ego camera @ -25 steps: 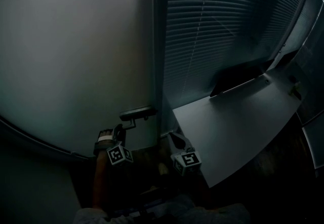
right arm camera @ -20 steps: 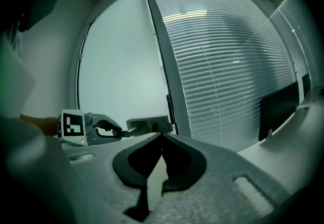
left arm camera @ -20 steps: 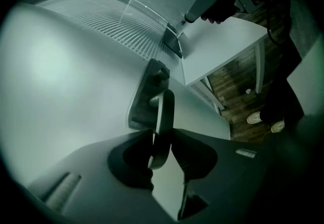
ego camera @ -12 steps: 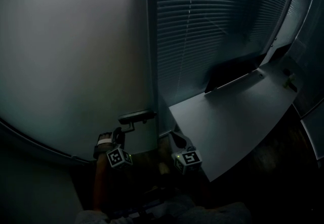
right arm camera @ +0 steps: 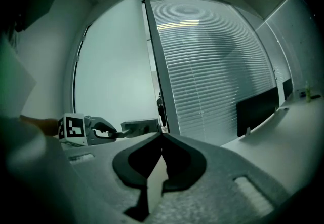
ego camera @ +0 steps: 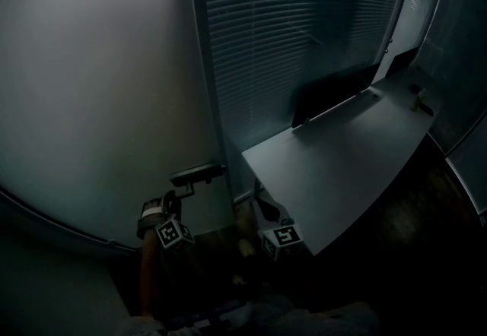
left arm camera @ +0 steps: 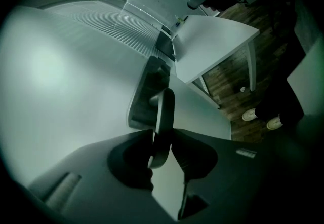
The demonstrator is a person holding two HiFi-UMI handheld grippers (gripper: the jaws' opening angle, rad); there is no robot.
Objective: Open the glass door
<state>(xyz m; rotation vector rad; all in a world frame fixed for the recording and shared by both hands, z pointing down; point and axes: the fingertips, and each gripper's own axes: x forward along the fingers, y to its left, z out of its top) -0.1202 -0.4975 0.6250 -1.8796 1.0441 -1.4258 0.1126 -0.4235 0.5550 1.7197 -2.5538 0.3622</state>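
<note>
The frosted glass door (ego camera: 99, 84) fills the left of the head view, and its dark lever handle (ego camera: 198, 172) sits low at its right edge. The left gripper (ego camera: 181, 191) comes up to the handle from below. In the left gripper view, the left gripper (left arm camera: 161, 142) has both jaws clamped on the free end of the handle (left arm camera: 164, 111), one pad on each side.

The right gripper (ego camera: 264, 209) hangs to the right of the handle, well apart from it, by the near corner of a desk (ego camera: 342, 167). In its own view the right gripper (right arm camera: 162, 137) has its jaws closed tip to tip, with nothing between them.

Blinds (ego camera: 297, 38) hang up and right of the handle. A dark monitor (ego camera: 331, 99) stands on the desk's far edge.
</note>
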